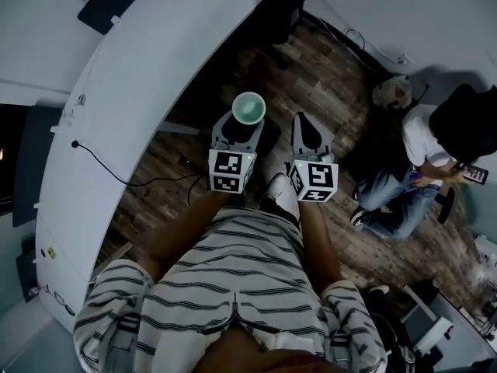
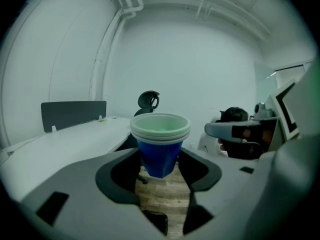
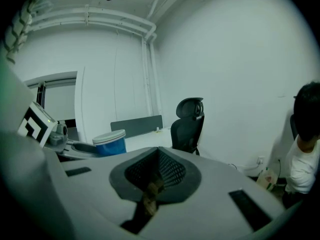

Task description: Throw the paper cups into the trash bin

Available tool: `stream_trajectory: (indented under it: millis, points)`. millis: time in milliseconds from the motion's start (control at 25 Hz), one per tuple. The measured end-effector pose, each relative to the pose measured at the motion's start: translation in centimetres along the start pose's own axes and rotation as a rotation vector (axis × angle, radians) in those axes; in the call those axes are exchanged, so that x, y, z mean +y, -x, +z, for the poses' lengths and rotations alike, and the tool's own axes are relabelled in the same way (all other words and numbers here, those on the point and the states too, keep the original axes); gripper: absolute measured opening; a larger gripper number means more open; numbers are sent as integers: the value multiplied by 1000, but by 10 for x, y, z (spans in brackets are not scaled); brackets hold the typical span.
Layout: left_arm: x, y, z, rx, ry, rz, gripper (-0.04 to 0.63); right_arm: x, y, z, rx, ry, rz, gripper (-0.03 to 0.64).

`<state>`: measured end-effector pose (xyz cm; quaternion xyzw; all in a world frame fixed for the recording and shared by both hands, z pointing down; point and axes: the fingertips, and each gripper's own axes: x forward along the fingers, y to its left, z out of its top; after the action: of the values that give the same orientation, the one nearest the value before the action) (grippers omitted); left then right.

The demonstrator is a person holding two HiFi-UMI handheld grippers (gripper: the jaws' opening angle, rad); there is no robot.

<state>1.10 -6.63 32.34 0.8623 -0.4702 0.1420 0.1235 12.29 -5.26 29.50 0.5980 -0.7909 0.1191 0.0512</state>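
Observation:
A stack of blue paper cups (image 2: 159,151) with pale rims stands upright between my left gripper's (image 2: 159,166) jaws, which press on its lower walls. In the head view the cups' round mouth (image 1: 248,108) shows just ahead of my left gripper (image 1: 237,133), above the wooden floor. My right gripper (image 1: 309,134) is beside it on the right, its jaws shut with nothing between them. In the right gripper view the jaws (image 3: 157,156) meet tip to tip, and the cups (image 3: 110,143) show at the left. No trash bin is in view.
A long white curved desk (image 1: 132,92) runs along the left, with a black cable (image 1: 116,169) trailing off it to the floor. A black office chair (image 3: 189,124) stands ahead. A person in a white top (image 1: 423,158) sits low at the right holding a phone.

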Motion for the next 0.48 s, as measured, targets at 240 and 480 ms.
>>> stream_trajectory:
  millis: [240, 480]
  points:
    - [1, -1, -29, 62, 52, 1, 256, 1, 3, -18, 30, -10, -11, 11]
    - [4, -2, -57, 113, 75, 10, 256, 8, 2, -48, 86, -26, -2, 11]
